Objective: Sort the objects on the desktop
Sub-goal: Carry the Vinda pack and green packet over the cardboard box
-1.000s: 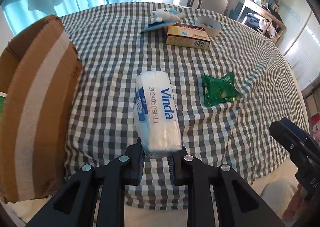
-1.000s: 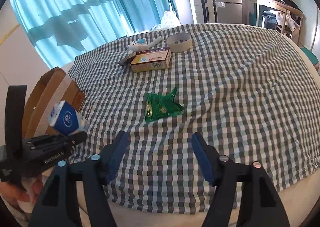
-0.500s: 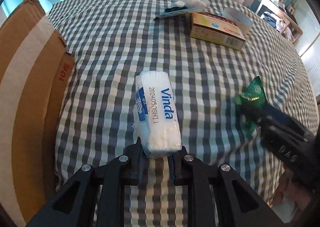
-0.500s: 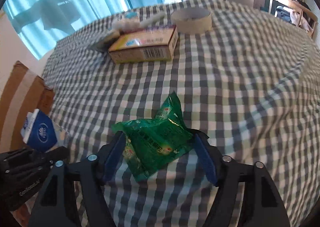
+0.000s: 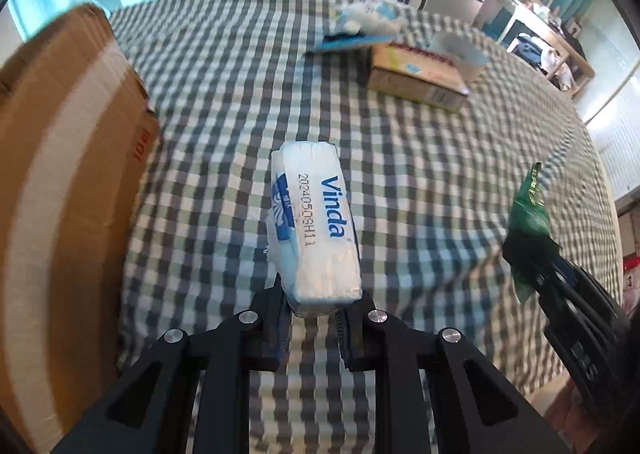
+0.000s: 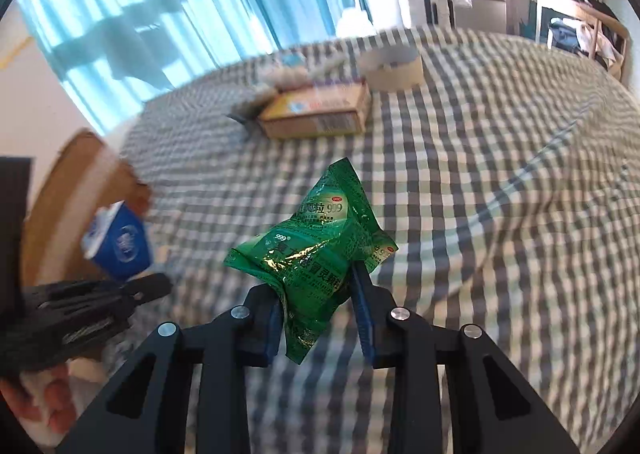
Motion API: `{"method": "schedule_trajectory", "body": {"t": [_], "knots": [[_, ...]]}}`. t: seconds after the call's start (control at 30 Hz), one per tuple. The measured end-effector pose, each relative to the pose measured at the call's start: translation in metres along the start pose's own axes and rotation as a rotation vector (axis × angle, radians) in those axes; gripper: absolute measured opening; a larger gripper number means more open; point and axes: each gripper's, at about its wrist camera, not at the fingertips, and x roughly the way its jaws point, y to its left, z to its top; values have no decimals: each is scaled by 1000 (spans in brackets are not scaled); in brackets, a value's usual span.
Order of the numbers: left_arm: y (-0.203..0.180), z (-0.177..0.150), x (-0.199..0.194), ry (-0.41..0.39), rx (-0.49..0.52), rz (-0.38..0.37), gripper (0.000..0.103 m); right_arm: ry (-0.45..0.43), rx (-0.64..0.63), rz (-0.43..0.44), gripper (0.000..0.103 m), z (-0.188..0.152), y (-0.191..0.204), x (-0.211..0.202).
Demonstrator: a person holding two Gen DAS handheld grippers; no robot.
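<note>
From the left wrist, the left gripper (image 5: 314, 312) is clamping the near end of a white tissue pack (image 5: 314, 224) (the blue word Vinda reads along it), which is hanging above the checked tablecloth (image 5: 224, 102). A cardboard box (image 5: 60, 174) is standing at the left. Farther back a yellow carton (image 5: 416, 76) is lying flat.

From the right wrist, the right gripper (image 6: 320, 302) is pinching a crumpled green sachet (image 6: 316, 250); its jaws have just been closing on it, and the sachet is sitting clear of the cloth. A tape roll (image 6: 392, 66) is lying just behind the carton.
</note>
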Motion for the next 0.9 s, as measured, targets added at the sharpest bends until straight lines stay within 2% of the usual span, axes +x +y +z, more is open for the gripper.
{"method": "schedule_trajectory", "body": {"t": [0.13,0.27,0.5,0.7,0.9], "knots": [[-2,-5,-39,-52,3,-16,20,-48,-18,28,30,-1,21,-49],[-6,-13,-74,-58,40,3,20,-117,-53,33,30,-4,44,-95],[8,-23,-140,-155,32,-18,20,-195,-144,74,30,-10,92,-160],[46,-26,-184,-230,-1,-2,20,-200,-193,112,30,-4,132,-169],[110,-26,-203,-262,-92,40,20,-177,-272,177,30,4,182,-157]]}}
